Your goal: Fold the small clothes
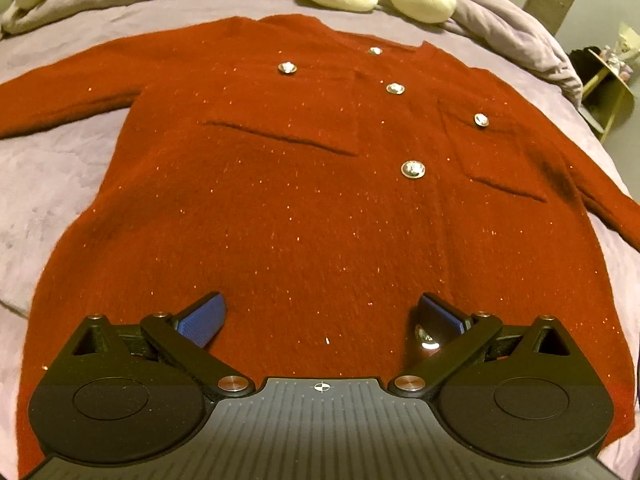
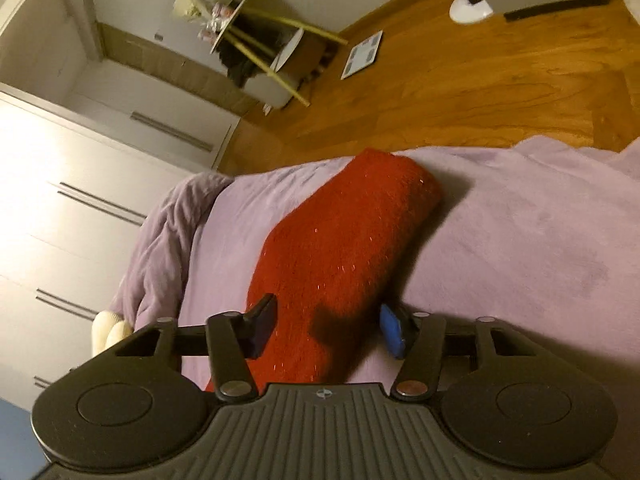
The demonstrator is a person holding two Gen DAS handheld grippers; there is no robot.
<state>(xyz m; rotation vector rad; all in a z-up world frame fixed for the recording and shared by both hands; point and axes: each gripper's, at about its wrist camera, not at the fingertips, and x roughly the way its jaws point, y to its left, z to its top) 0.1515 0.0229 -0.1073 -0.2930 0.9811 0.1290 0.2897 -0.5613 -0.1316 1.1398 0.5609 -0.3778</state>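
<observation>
Red cardigan [image 1: 280,200] lay flat, buttons up, on the purple blanket [image 1: 52,184]. Left gripper [image 1: 320,320] hovered wide open over its hem. Right gripper [image 2: 326,330] straddled the sleeve [image 2: 340,248], pads apparently not yet pressing.

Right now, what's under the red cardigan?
A purple blanket shows all around the red cardigan, so it lies on that. What's beneath the blanket is covered, so I can't tell.

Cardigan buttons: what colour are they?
Shiny silver buttons on the red cardigan; clearest in the left wrist view.
</observation>
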